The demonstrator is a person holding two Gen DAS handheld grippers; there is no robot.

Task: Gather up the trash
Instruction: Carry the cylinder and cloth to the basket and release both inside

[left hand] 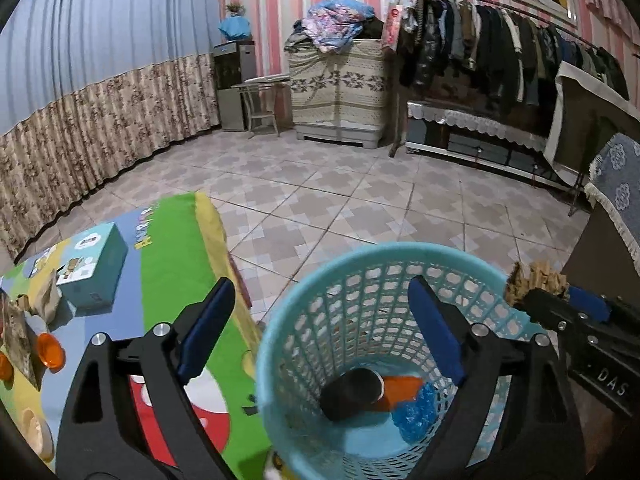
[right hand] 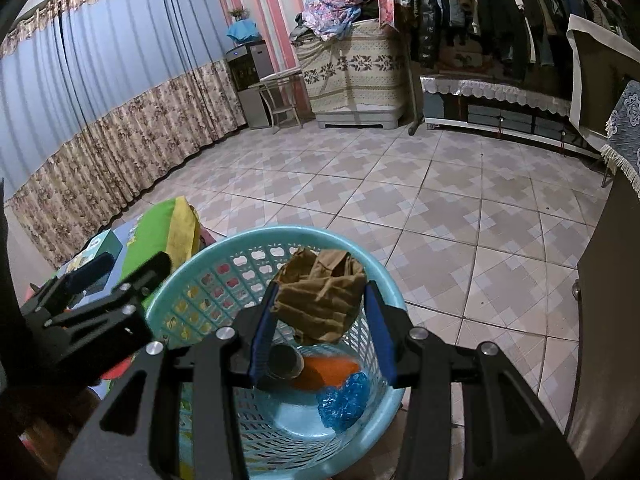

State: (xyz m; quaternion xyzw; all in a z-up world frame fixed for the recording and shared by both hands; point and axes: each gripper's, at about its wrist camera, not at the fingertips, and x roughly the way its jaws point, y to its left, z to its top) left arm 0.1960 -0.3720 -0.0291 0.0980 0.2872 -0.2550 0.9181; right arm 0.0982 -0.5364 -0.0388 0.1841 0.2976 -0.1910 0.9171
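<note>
1. Crumpled brown paper bag (right hand: 320, 296) pinched between the blue pads of the right hand-held gripper (right hand: 320, 332), hanging over the mouth of the blue basket (right hand: 192, 280); same wad visible past the basket rim in the left wrist view (left hand: 536, 284).
2. Left hand-held gripper (left hand: 320, 344) spread wide over the basket, nothing between its pads.
3. Already at the basket bottom: a dark round can or cup (left hand: 352, 396), an orange piece (left hand: 400, 390), a crinkled blue plastic wad (left hand: 416, 412).
4. Likely light and soft: creased paper, compressing under the pads, springing back somewhat on release. Not fragile, not slippery; rough folds gripping the pads well.
5. Best taken across the thickest bunch of folds, as held now; a hold on a loose flap risks unfolding or tearing.
6. On release, probably a slow, drifting drop; safest let go well inside the rim, not at its edge, since a light wad can catch on the lattice wall.
7. Basket itself thin perforated plastic, probably light and easy to tip; worth avoiding any knock against the rim.
8. More scraps lying on the colourful surface (left hand: 172, 248) to the left: another crumpled brown paper piece (left hand: 50, 300) beside a teal box (left hand: 94, 270), and an orange cap-like item (left hand: 50, 350). Similar gentle pinch suited to the paper.
</note>
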